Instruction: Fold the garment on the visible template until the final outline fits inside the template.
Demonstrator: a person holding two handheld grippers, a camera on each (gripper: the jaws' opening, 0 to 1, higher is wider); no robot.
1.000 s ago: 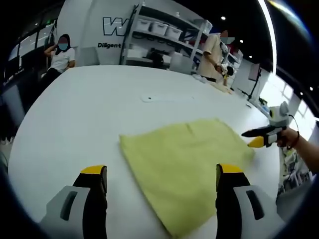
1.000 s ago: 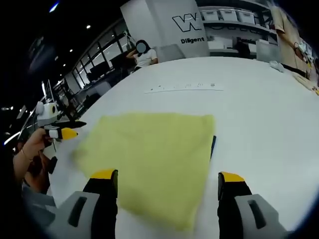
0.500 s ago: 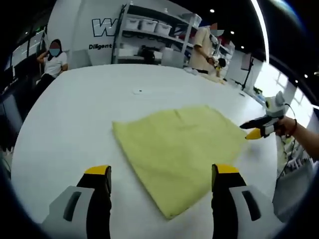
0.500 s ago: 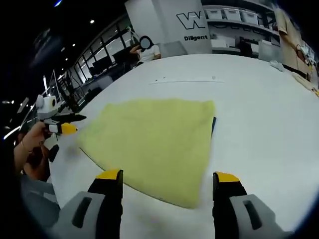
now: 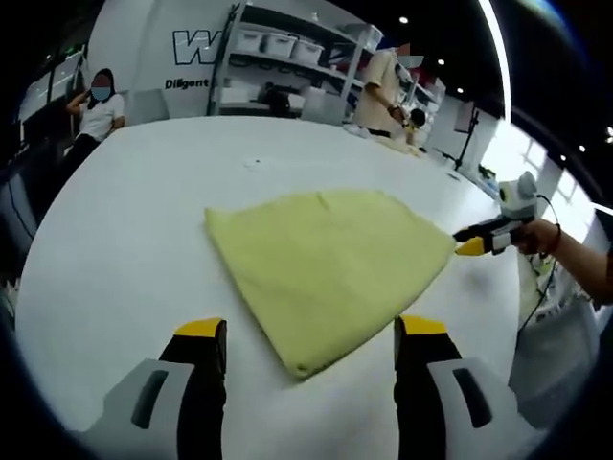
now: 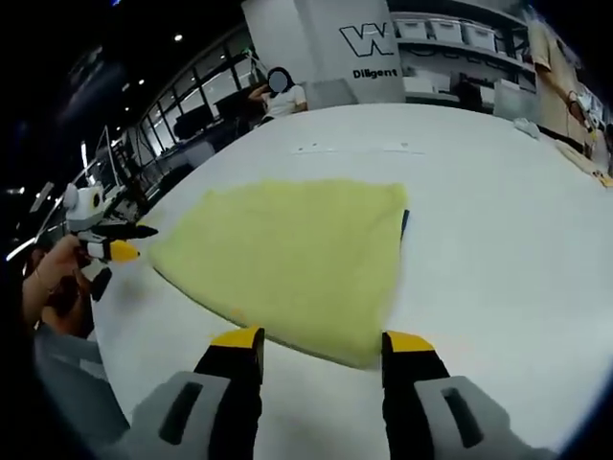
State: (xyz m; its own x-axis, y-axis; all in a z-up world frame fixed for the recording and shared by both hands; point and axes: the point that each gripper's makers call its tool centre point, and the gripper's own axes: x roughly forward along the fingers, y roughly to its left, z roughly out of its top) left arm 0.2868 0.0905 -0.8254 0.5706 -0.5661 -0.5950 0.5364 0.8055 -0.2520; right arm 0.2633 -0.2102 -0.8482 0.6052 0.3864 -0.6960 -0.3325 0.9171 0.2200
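A yellow garment lies folded flat on the white table. Its near corner reaches between the two jaws of my left gripper, which stands open above the table without touching the cloth. In the right gripper view the garment spreads ahead, its near edge just past my right gripper, whose jaws are apart and hold nothing. A dark strip peeks from under the cloth's right edge. The right gripper hovers at the garment's right corner, and the left gripper beside its left corner.
A masked person sits at the table's far side and another person stands by shelves with boxes. Small marks dot the table beyond the garment. The table's rim runs close on the left.
Both views have pulled back, so the garment's near edge now sits by the jaw tips. The right gripper's jaws stand somewhat closer together. The cloth itself has not visibly shifted.
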